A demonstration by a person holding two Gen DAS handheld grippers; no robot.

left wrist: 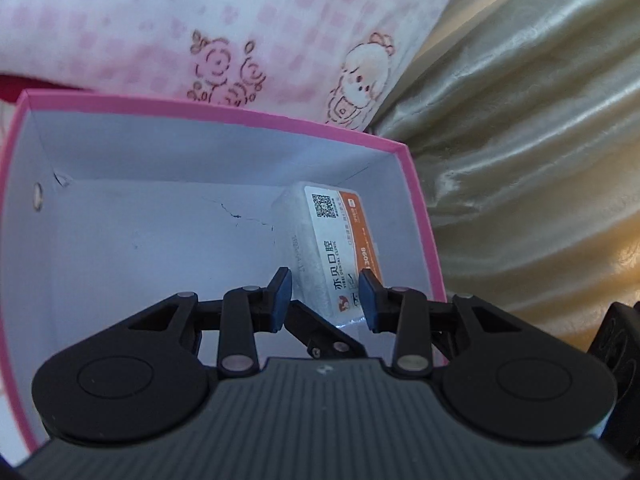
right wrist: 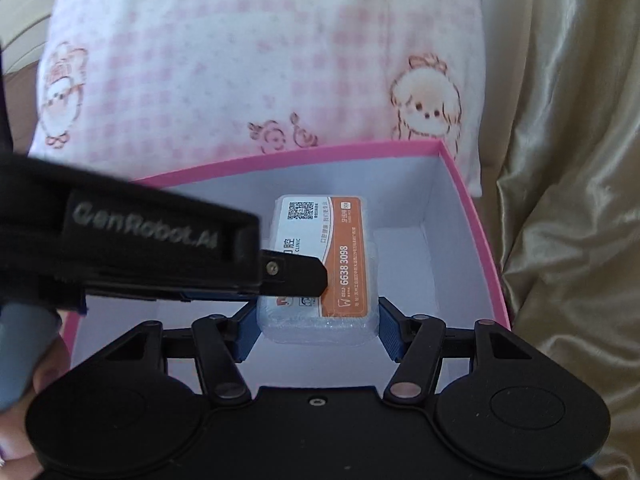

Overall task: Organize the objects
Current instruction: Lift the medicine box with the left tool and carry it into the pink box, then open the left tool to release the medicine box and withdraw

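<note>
**A:** What is lying around the scene?

**B:** A shiny cream satin sheet (right wrist: 560, 200) is spreading underneath, with a white pillow printed with pink checks and cartoon puppies (right wrist: 240, 60) resting behind an open pink cardboard box with a white inside (right wrist: 476, 216).

**A:** And inside the box?

**B:** A small white plastic-wrapped packet with an orange dental-clinic label (right wrist: 340, 256) is lying toward the box's right wall.

**A:** What are the grippers doing?

**B:** The right gripper (right wrist: 318, 330) is flanking the packet's near end, blue pads at its sides — whether they are squeezing it, I cannot tell. The left gripper (left wrist: 326, 300) is reaching into the box, fingers spread, the packet just beyond them.
</note>
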